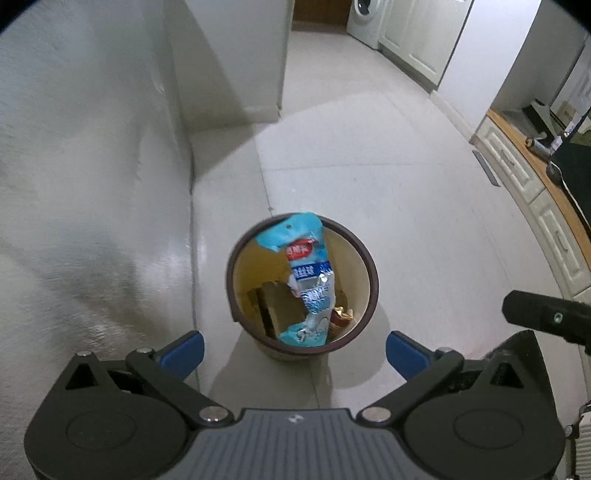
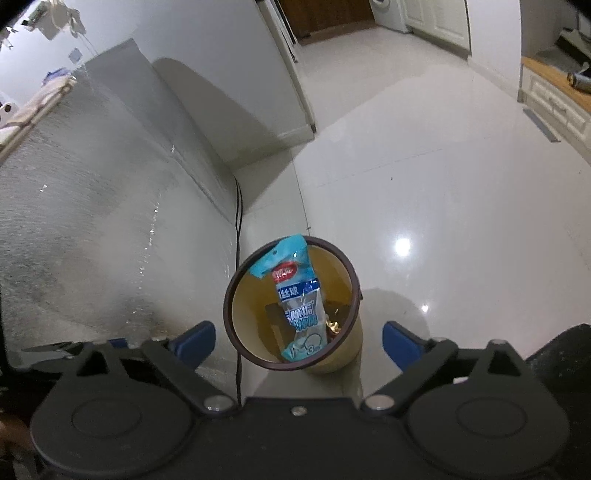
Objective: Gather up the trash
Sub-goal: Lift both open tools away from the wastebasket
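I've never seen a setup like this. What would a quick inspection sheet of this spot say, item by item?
Surface: glossy pale tiled floor, bare around the bin.
Job's things: trash bin standing upright on the floor; blue wrapper inside, its top leaning over the far rim.
Clutter: small brown and gold scraps at the bin's bottom.
Grippers: left gripper and right gripper both open above the bin, fingers holding nothing.
Cables: one black cable down the wall beside the bin.
Surroundings: wall, cabinet drawers, washing machine.
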{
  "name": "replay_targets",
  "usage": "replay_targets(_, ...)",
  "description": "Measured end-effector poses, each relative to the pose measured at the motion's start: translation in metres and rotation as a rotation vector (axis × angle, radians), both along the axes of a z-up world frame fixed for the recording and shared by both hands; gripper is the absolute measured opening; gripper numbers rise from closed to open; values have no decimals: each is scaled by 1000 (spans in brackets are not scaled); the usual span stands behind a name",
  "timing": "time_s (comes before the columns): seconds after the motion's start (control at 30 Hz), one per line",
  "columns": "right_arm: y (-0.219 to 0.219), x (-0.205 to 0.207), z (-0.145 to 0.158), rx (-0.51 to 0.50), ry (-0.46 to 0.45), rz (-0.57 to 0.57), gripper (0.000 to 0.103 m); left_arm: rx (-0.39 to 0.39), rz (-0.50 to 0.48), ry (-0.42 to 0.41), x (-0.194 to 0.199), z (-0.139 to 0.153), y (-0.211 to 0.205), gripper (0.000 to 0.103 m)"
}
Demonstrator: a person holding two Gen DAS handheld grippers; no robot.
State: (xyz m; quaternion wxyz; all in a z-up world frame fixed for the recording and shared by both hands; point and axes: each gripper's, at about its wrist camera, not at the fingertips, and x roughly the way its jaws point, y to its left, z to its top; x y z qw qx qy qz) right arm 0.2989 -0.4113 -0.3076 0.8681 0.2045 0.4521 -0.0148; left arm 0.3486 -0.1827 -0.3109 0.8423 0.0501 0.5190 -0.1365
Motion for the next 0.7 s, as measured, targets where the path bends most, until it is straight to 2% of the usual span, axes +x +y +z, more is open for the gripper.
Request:
replay_targets(0.23,3,-37,43,-53,-66,-6,103,-19,35,-93,-43,57,11,103)
replay_targets(0.4,11,-69,81,-78,-139,-14,103,-61,6,-159,-83,100,13,103)
replay_targets(0.7,28,-124,149,-121,-287,-21,103,-91,24,-342,-144,180,31,103)
